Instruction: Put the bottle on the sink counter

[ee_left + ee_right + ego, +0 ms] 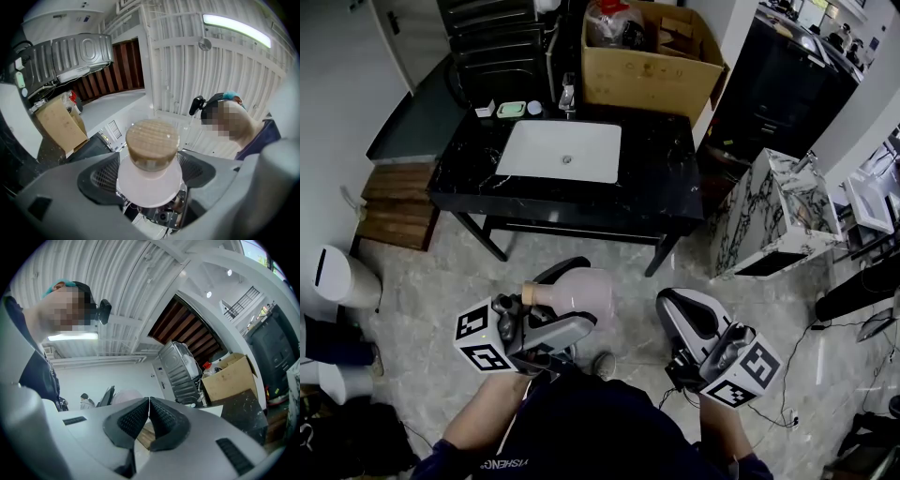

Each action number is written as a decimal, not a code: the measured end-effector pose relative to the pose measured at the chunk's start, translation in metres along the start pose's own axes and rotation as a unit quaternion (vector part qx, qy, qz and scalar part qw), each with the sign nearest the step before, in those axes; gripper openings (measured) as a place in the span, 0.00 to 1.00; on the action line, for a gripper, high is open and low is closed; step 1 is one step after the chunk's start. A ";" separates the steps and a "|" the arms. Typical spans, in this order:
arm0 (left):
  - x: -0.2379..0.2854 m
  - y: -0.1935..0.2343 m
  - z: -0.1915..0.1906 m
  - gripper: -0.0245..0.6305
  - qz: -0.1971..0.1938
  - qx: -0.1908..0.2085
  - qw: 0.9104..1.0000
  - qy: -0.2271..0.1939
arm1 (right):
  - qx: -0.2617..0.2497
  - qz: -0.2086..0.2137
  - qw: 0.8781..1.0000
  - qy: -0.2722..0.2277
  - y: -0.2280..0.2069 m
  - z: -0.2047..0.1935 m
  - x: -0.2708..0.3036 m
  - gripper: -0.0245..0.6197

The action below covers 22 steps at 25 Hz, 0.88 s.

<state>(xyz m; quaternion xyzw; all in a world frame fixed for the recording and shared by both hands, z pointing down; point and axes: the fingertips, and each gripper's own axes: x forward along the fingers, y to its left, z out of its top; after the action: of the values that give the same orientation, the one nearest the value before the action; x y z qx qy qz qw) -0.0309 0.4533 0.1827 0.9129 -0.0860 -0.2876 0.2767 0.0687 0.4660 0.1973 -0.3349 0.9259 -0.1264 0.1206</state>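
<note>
At the lower left of the head view the left tongs (565, 302) are clamped on the bottle (581, 289), a pale pink flask with a round wooden cap (528, 293). In the left gripper view the 2 jaws press on either side of the flask's shoulder, and the cap (152, 143) faces straight back at the camera. The bottle's long axis therefore runs along the tongs, not across them. In the head view it lies nearly level above the floor, cap to the left and base to the right, so it is on its side. The sink counter (667, 183) is well apart from it, in the upper centre of that view, straight ahead of the person. It has a white basin (562, 150) in the middle, small items and a tap (568, 97) along the back, and a cardboard box (647, 61) at the back right. Bare black stone shows to the right of the basin. As I judge it, the move means carrying the bottle forward and turning it base down before it is set on the stone. At the lower right the right tongs (680, 311) are pinched together with nothing between them (149, 416), so the left hand alone has the bottle.
</note>
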 end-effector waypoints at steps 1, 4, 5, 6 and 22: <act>0.002 0.000 0.000 0.63 0.000 0.001 1.000 0.000 | 0.000 0.000 1.000 0.000 -0.002 0.001 0.000 0.08; 0.004 0.004 0.002 0.63 0.003 0.006 1.000 0.000 | 0.001 0.003 1.000 -0.002 -0.007 0.002 0.002 0.08; 0.005 0.006 0.004 0.63 0.004 0.007 1.000 -0.001 | 0.001 0.004 1.000 -0.002 -0.009 0.002 0.003 0.08; 0.005 0.008 0.005 0.63 0.004 0.008 1.000 -0.002 | 0.001 0.005 1.000 -0.001 -0.010 0.002 0.005 0.08; 0.001 0.074 0.037 0.63 0.007 -0.013 1.000 -0.005 | 0.012 -0.009 1.000 0.012 -0.051 -0.006 0.061 0.08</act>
<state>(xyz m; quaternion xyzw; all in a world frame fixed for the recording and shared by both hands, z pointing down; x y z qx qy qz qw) -0.0511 0.3742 0.1976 0.9072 -0.0904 -0.2912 0.2898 0.0514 0.3892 0.2107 -0.3405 0.9226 -0.1427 0.1121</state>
